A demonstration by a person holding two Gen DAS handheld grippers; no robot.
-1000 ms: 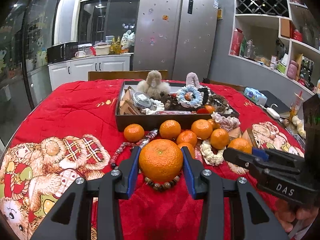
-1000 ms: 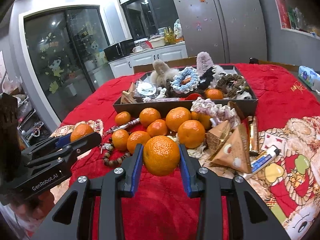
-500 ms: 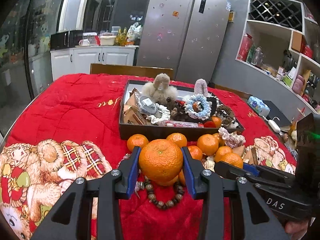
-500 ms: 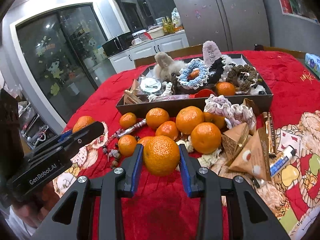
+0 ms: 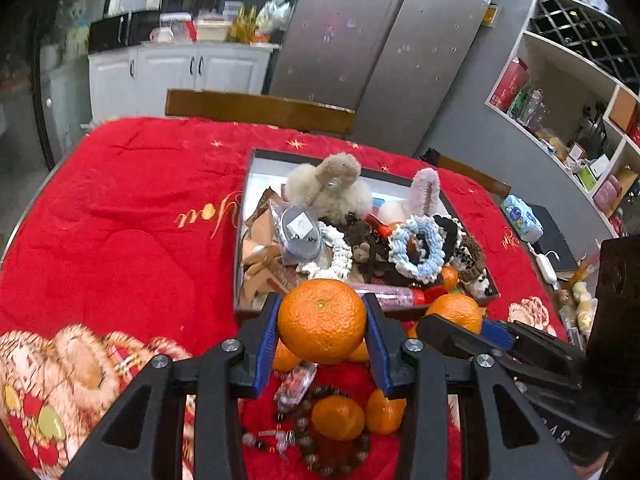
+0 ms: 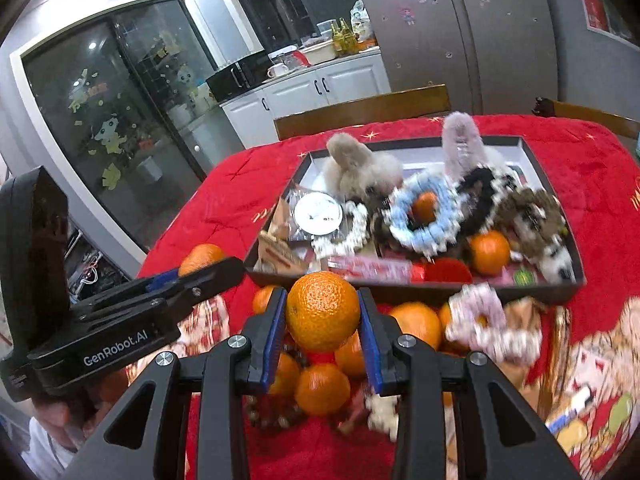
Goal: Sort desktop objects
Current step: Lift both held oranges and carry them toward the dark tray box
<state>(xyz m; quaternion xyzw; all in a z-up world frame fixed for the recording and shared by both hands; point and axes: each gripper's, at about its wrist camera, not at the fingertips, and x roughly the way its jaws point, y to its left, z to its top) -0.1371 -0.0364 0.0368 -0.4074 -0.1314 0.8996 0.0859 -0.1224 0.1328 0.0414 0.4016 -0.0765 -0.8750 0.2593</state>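
Tangerines fill both grippers: the left gripper point(image 5: 323, 330) clamps one tangerine point(image 5: 322, 320) between its blue-lined fingers, and the right gripper point(image 6: 322, 318) clamps a second tangerine point(image 6: 323, 311) the same way. Each fruit is bright orange with a dimpled skin; the left one shows its small green stem scar facing the camera. Both are held in the air above the red tabletop cover point(image 5: 132, 236), just short of the near wall of the dark tray point(image 5: 241, 264).

From the left wrist view, a loose tangerine point(image 5: 338, 417) sits inside a ring of brown beads point(image 5: 320, 458) on the cover below the fingers, and the right gripper enters from the right with its fruit showing as an orange dome. The right wrist view shows instead a pile of loose tangerines point(image 6: 322, 388) under the fingers, a pale pink scrunchie point(image 6: 490, 326) outside the tray, and one tangerine point(image 6: 490, 252) already lying in the tray. A blue-and-white scrunchie point(image 6: 424, 216) in the tray rings another orange fruit.

Motion blur smears the scrunchies and the lower right of the right wrist view, so the small items there are hard to identify. The gripper bodies hide much of the cover beneath them.
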